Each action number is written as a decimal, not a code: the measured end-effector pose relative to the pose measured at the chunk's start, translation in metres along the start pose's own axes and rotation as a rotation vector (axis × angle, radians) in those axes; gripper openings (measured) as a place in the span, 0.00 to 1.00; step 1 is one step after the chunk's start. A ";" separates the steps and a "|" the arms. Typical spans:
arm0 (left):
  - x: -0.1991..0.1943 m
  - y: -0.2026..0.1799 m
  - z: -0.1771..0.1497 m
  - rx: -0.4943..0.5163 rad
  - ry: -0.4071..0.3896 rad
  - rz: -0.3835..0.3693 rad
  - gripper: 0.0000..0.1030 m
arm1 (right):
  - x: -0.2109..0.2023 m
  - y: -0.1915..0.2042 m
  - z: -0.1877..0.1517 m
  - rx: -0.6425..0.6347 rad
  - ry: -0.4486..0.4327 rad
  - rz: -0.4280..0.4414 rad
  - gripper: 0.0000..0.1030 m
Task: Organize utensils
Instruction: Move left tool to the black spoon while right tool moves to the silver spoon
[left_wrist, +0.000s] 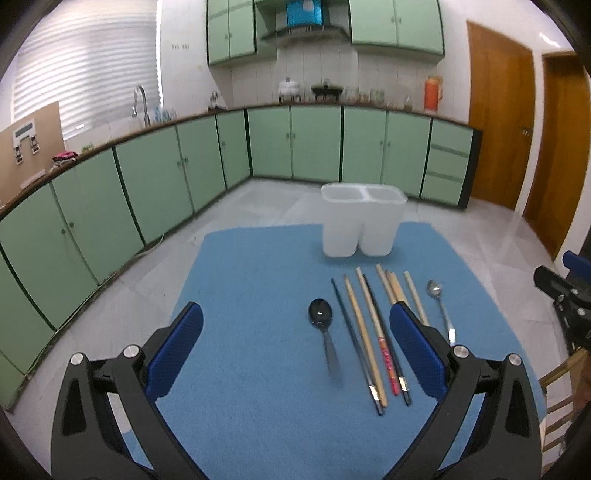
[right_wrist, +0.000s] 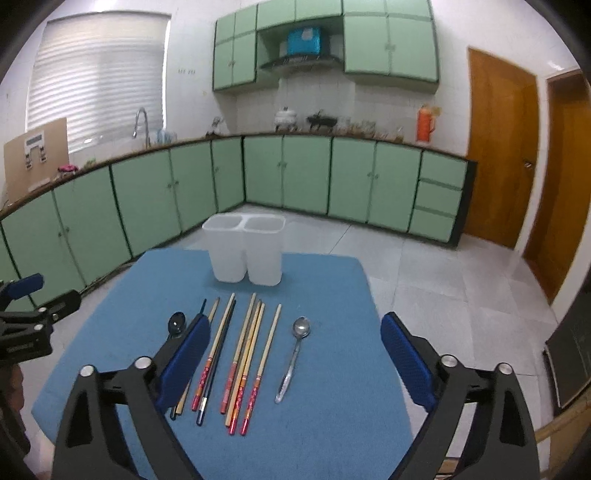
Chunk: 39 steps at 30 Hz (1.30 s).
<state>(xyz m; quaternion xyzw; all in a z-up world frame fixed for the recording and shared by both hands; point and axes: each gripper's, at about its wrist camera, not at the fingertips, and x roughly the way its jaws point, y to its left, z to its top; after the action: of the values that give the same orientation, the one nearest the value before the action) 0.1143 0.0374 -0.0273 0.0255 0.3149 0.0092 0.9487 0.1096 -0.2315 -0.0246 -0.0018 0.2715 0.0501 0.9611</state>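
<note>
A white two-compartment holder (left_wrist: 362, 221) (right_wrist: 245, 251) stands empty at the far side of a blue mat (left_wrist: 258, 295) (right_wrist: 332, 350). In front of it lie several chopsticks (left_wrist: 365, 332) (right_wrist: 243, 354) in a row, a black spoon (left_wrist: 320, 317) (right_wrist: 176, 325) at their left and a silver spoon (left_wrist: 439, 302) (right_wrist: 297, 347) at their right. My left gripper (left_wrist: 295, 336) is open above the mat, near the black spoon. My right gripper (right_wrist: 295, 354) is open above the chopsticks and silver spoon. Both hold nothing.
The mat covers a small table over a grey tiled floor. Green kitchen cabinets (left_wrist: 147, 177) (right_wrist: 288, 173) run along the back and left. Wooden doors (left_wrist: 498, 110) (right_wrist: 498, 147) are at the right. The other gripper shows at each view's edge (left_wrist: 565, 291) (right_wrist: 26, 317).
</note>
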 end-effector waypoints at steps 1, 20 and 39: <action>0.010 0.001 0.004 0.004 0.026 0.004 0.95 | 0.009 -0.002 0.003 0.003 0.019 0.012 0.83; 0.197 -0.012 0.025 -0.016 0.482 -0.074 0.94 | 0.215 -0.035 0.013 0.082 0.576 0.121 0.42; 0.236 -0.027 0.018 -0.027 0.599 -0.074 0.70 | 0.267 -0.037 0.002 0.133 0.704 0.118 0.40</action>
<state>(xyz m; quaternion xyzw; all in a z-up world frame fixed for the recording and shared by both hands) 0.3141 0.0175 -0.1554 -0.0024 0.5813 -0.0144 0.8136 0.3402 -0.2426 -0.1630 0.0593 0.5882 0.0838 0.8022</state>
